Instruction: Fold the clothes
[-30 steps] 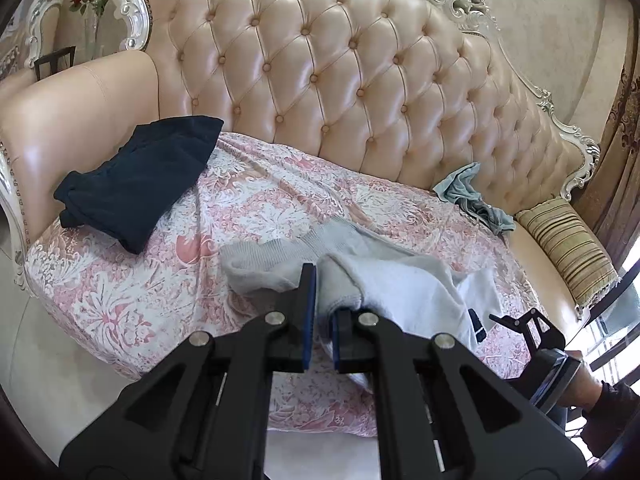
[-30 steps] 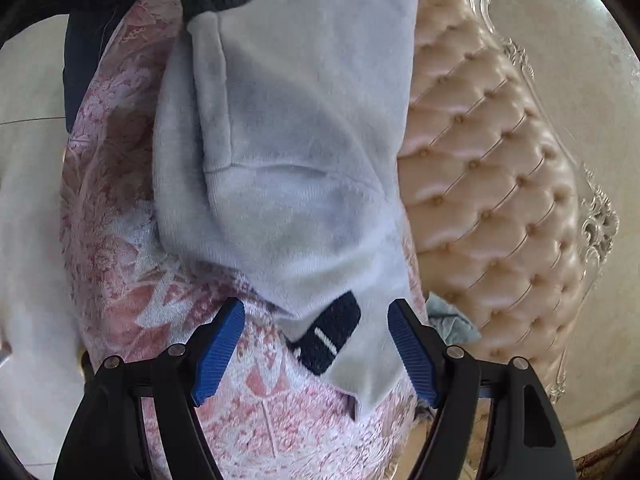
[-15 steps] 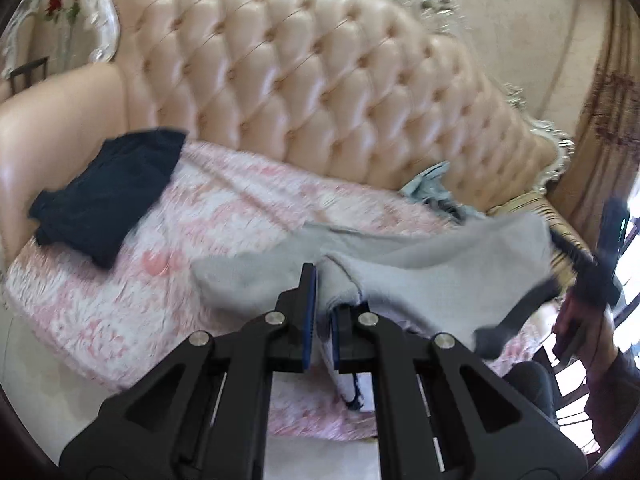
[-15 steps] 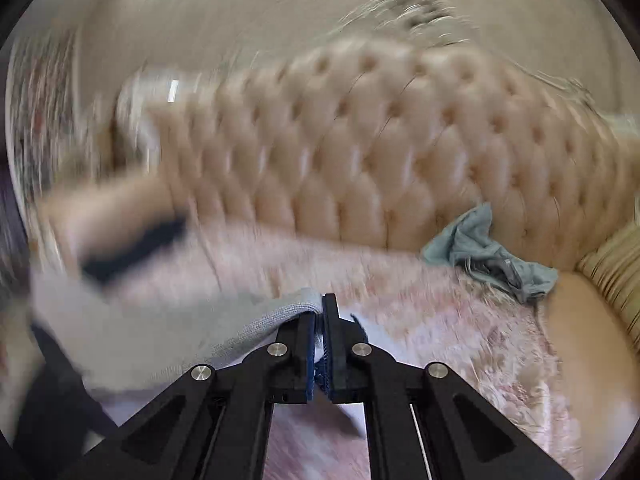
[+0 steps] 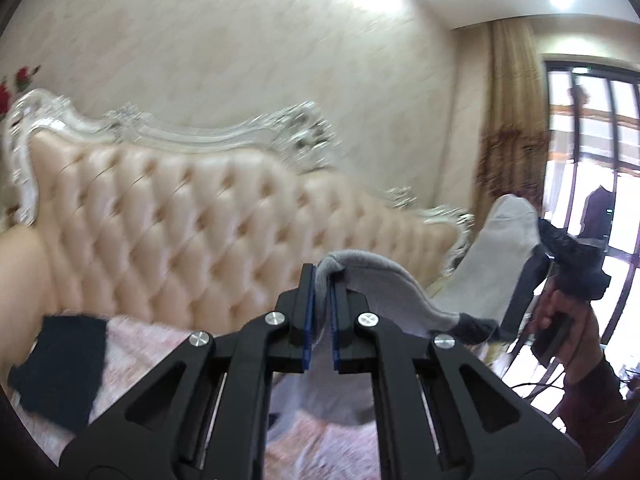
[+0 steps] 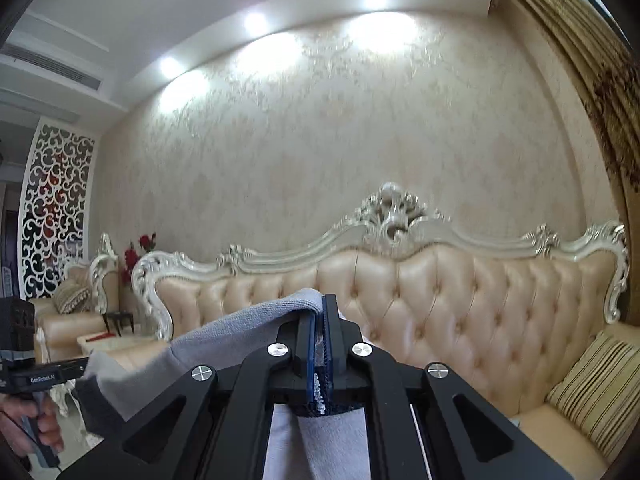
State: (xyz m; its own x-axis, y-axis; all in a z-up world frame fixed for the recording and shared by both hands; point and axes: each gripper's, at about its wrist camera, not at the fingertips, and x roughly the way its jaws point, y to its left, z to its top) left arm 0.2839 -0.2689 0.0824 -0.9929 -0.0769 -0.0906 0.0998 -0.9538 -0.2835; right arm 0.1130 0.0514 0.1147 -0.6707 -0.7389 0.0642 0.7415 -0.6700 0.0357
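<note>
Sweater [image 5: 496, 264] now aloft between both claws

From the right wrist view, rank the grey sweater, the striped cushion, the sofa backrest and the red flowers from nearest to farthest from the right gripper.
1. Grey sweater: clamped in the right gripper, hanging down and to the left.
2. Sofa backrest: straight ahead, behind the fingers.
3. Striped cushion: lower right, at the sofa's end; too close to call against the backrest.
4. Red flowers: far left, beyond the sofa's end.

"GenRobot.AI" stands in white on the black left gripper [image 6: 44, 376], at nine o'clock in the right wrist view.
</note>
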